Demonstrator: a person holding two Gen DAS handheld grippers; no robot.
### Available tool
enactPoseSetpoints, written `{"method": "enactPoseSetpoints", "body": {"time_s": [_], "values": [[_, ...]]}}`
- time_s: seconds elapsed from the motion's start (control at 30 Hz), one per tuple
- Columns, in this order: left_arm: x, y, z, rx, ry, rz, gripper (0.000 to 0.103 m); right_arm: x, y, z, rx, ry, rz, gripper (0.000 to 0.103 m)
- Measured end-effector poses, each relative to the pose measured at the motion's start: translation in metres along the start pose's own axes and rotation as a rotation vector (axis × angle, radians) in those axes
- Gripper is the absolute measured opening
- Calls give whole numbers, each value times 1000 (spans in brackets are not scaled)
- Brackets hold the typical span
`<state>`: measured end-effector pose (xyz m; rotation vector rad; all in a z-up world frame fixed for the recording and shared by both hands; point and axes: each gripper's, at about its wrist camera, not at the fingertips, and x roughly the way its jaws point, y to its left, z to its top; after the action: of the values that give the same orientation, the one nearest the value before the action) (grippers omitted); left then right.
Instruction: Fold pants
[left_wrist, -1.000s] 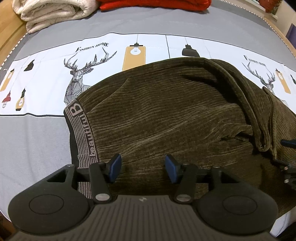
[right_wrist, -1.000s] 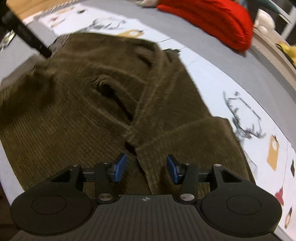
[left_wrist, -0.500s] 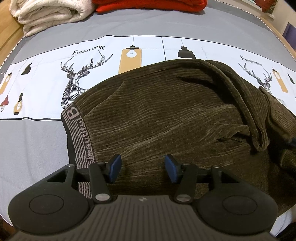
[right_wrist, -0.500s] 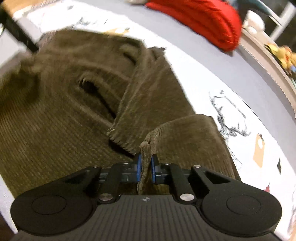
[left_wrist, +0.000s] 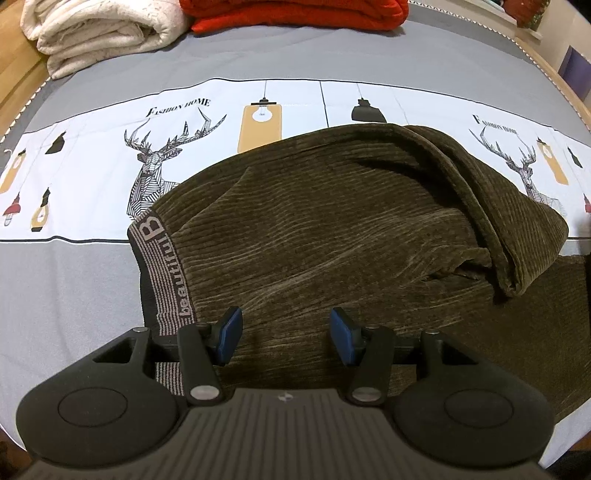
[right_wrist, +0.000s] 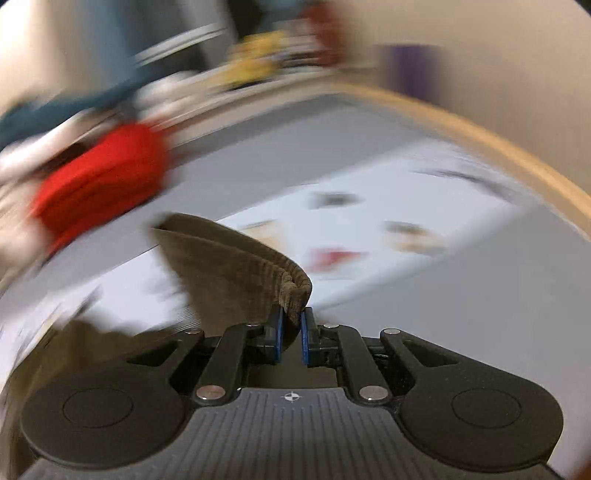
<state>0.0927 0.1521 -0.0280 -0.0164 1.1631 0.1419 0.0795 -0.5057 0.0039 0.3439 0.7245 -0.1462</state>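
The left gripper (left_wrist: 286, 338) hovered with its jaws apart and empty just above the pants (left_wrist: 332, 236), beside the lettered waistband (left_wrist: 162, 266). The right gripper (right_wrist: 291, 332) was clamped on a corduroy hem (right_wrist: 291, 291), lifting one leg end clear of the bed (left_wrist: 74, 288). Beyond the pants lay a white blanket (left_wrist: 99, 33) and a red one (left_wrist: 295, 14). Folding looked barely begun: the legs were still bunched and needed straightening.
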Motion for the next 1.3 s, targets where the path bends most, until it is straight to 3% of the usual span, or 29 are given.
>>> {"method": "enactPoseSetpoints", "body": {"time_s": [0.1, 0.17, 0.27, 0.5, 0.57, 0.6, 0.7, 0.8, 0.87, 1.07, 1.23, 1.3], "values": [[0, -1, -2, 7, 5, 8, 58, 0, -77, -6, 208, 55, -332, 9], [0, -3, -4, 18, 10, 13, 58, 0, -118, -15, 290, 118, -466, 9], [1, -6, -6, 35, 17, 20, 58, 0, -154, -27, 395, 173, -444, 8], [4, -9, -11, 51, 42, 10, 58, 10, -141, -29, 309, 219, -488, 9], [5, -7, -12, 49, 48, 12, 58, 16, -141, -32, 283, 267, -551, 8], [6, -5, -13, 49, 51, 15, 58, 17, -145, -34, 295, 284, -579, 0], [7, 0, -14, 40, 62, 1, 58, 10, -149, -32, 279, 264, -686, 0], [8, 0, -14, 45, 64, -3, 58, 8, -140, -27, 282, 217, -599, 1], [10, -1, -13, 49, 65, -2, 58, 4, -121, -21, 216, 161, -555, 2], [21, 3, -20, 72, 105, -10, 58, 11, -47, -11, -17, 66, -341, 26], [48, 17, -50, 177, 226, 76, 57, 24, 5, -13, -171, 82, -226, 27], [64, 25, -70, 249, 324, 122, 55, 28, 20, -12, -197, 90, -201, 27]]}}
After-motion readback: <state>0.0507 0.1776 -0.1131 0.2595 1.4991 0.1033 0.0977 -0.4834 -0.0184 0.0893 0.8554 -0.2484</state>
